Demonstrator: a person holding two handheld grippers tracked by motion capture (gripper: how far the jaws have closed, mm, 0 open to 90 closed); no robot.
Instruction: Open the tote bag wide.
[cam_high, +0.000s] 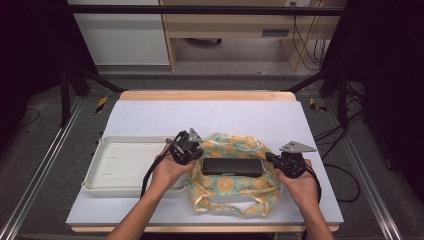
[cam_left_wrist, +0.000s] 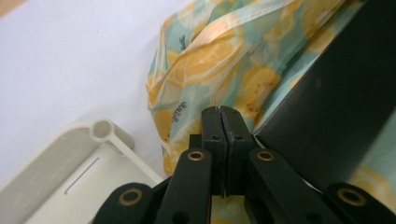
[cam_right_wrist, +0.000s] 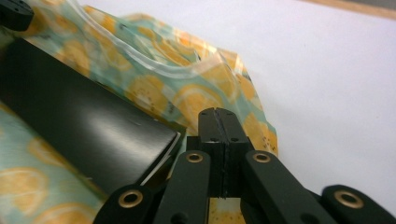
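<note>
Table (cam_high: 150, 112): one tray (cam_high: 95, 177), one bag (cam_high: 227, 192), one box (cam_high: 232, 167)

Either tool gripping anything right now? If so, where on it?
Both tools are shut, the left tool and right tool each at an end of the fruit-print bag by the black box. Whether they pinch its fabric cannot be told.

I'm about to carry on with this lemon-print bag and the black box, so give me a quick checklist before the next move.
1. Left gripper shut at the bag's left edge: ok; whether it pinches fabric, cannot tell.
2. Right gripper shut at the right edge: ok; fabric pinched, cannot tell.
3. Black box lying flat across the lemon-print bag: ok.
4. Bag handles free of the grippers: ok.
5. White tray beside the bag, nothing visible in it: ok.
6. Bag fully on the table: ok.
</note>
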